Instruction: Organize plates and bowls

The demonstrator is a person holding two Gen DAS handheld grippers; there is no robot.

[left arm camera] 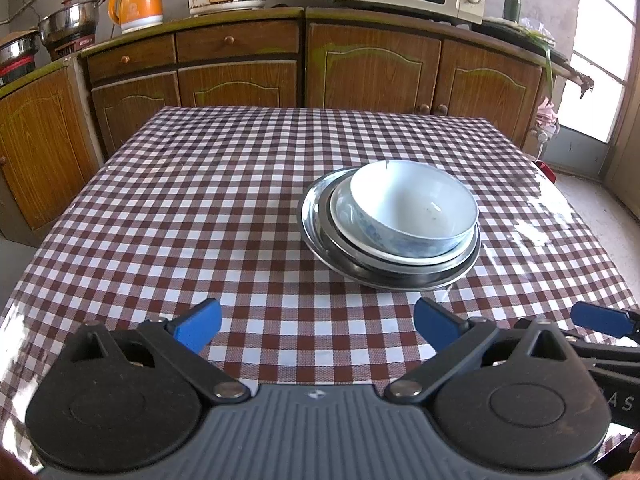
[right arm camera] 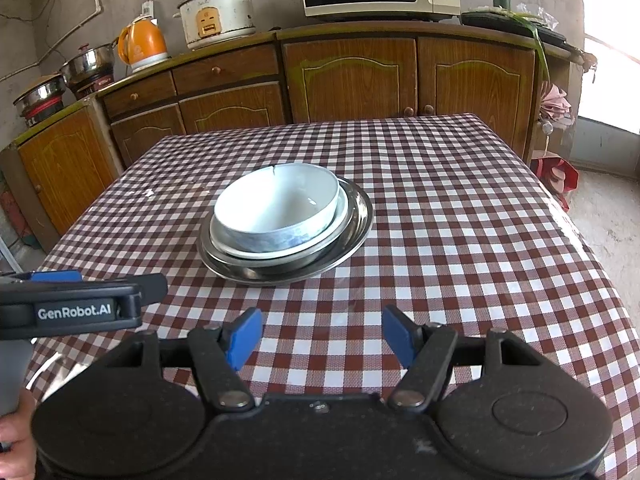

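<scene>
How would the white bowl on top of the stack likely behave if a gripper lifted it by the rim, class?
The white bowl looks glazed ceramic, so probably stiff, smooth and somewhat slippery between gripper pads. A dark mark at its far rim may be a crack or chip, so treat it as fragile. It sits tilted and off-centre on the white plate, so a push could slide or rock it.

A table [left arm camera: 200,208] covered in a red-and-white checked cloth carries one stack: a metal plate [left arm camera: 316,216] directly on the cloth, holding smaller dishes.

Left claw [left arm camera: 316,326] and right claw [right arm camera: 322,338] both gape wide, side by side.
</scene>
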